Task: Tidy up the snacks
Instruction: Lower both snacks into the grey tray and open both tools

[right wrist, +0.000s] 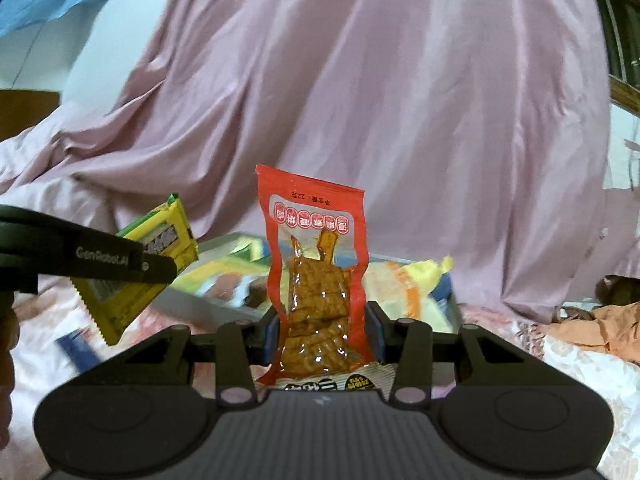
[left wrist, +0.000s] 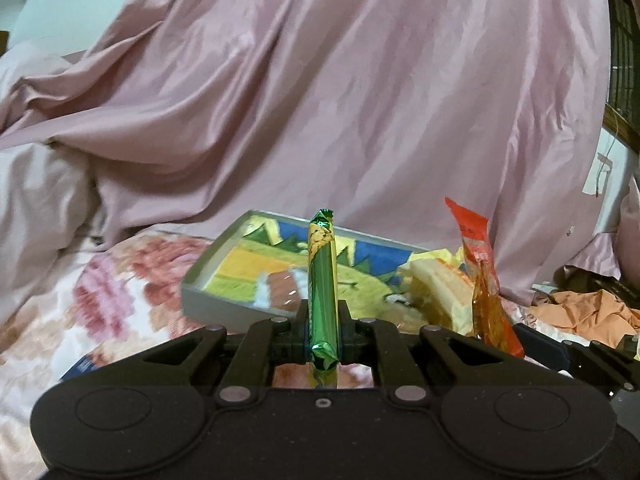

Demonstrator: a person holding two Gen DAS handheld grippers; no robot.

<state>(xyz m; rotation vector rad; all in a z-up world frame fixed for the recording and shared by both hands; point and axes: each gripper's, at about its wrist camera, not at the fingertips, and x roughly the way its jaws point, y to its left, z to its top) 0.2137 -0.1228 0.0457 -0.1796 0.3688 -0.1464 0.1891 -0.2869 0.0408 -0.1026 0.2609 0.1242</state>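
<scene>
My left gripper (left wrist: 323,320) is shut on a green and yellow snack packet (left wrist: 322,280), held edge-on and upright above the floral bedsheet. In the right wrist view that same green and yellow packet (right wrist: 140,264) shows flat at the left, clamped by the left gripper's black finger (right wrist: 120,264). My right gripper (right wrist: 322,320) is shut on a red packet with a clear window of orange-brown snacks (right wrist: 316,272), standing upright. From the left wrist view the red packet (left wrist: 484,280) rises at the right. Beyond both lies a shallow tray with a colourful printed bottom (left wrist: 224,280), holding a yellow and orange wrapped snack (left wrist: 436,284).
A large pink draped cloth (left wrist: 340,100) fills the background. The floral bedsheet (left wrist: 100,300) spreads below and to the left. Crumpled orange fabric (left wrist: 592,312) lies at the right. Another printed packet (right wrist: 340,382) sits under the right gripper. A blue object (right wrist: 76,348) lies low left.
</scene>
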